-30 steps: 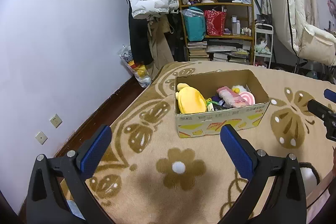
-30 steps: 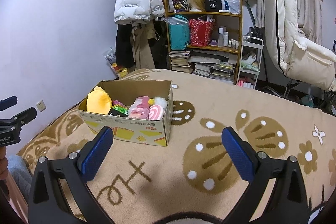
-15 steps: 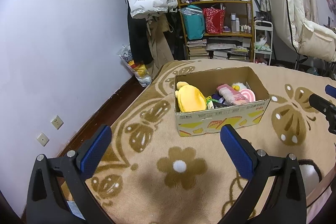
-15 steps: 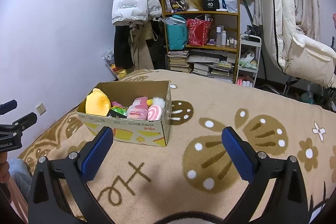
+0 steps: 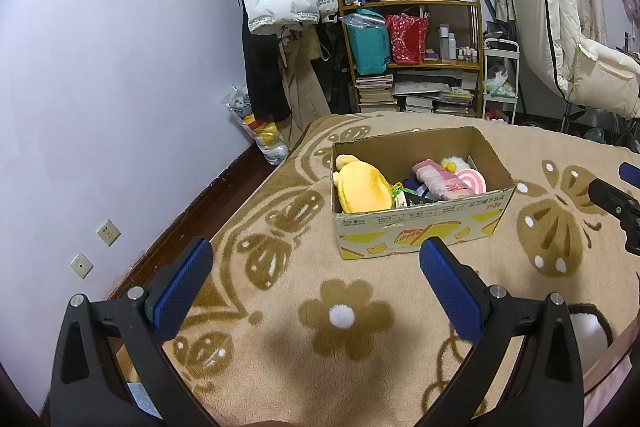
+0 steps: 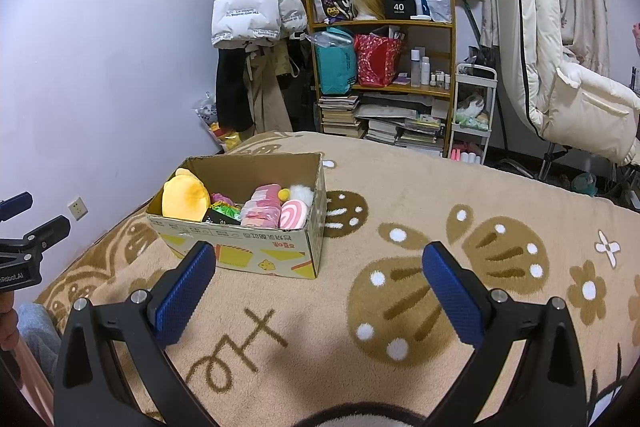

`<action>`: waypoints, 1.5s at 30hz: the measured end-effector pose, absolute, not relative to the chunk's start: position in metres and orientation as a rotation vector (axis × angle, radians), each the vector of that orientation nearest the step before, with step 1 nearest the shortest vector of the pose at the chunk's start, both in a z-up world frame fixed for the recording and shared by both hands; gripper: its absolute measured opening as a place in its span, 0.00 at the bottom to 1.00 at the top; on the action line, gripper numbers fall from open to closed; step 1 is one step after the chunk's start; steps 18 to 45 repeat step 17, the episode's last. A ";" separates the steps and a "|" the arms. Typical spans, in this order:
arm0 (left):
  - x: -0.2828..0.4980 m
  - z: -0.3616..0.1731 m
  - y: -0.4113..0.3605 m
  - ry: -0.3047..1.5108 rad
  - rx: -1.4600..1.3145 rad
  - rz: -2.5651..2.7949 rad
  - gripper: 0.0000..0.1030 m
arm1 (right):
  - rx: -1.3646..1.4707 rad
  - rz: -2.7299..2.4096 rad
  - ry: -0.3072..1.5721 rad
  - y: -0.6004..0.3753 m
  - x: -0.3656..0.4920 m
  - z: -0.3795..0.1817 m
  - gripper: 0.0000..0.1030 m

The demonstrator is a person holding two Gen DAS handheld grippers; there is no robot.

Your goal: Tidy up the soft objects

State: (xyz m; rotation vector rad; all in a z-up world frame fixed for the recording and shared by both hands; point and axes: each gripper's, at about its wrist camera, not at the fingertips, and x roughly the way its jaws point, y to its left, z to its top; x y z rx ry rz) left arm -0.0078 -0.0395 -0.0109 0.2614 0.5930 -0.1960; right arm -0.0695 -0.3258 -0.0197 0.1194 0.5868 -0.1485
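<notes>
Left wrist view showed the left gripper (image 5: 316, 267) with its blue pads wide apart and nothing between them, held above a beige fleece blanket (image 5: 280, 307) with brown flower and butterfly patterns. The cardboard box (image 5: 416, 227) stood ahead of it and a little to the right, well apart from the pads. Its long axis ran from left to right across this view. Inside, from left to right, lay a yellow plush toy (image 5: 362, 187), round and smooth, then some small dark and green items that I could not identify, then a pink striped soft roll (image 5: 440, 179), and a pink swirl cushion (image 5: 472, 181) against the right wall.

In the right wrist view the right gripper (image 6: 320, 275) was also spread open and empty. Here the box (image 6: 256, 251) lay ahead and to the left, and its near wall seemed just behind the left pad. So, by my judgement, the right gripper was slightly nearer to the pink items, and the left one to the yellow toy. All the toys looked soft and easy to squeeze; the box was thin corrugated board and could slide on the fleece.
</notes>
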 end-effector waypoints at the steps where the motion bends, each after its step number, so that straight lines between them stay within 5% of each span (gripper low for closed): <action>1: -0.008 -0.011 -0.040 0.592 0.262 -0.195 0.99 | 0.120 -0.150 0.588 -0.326 -0.070 -0.020 1.00; 45: -0.008 -0.011 -0.040 0.593 0.261 -0.197 0.99 | 0.123 -0.150 0.589 -0.327 -0.071 -0.020 1.00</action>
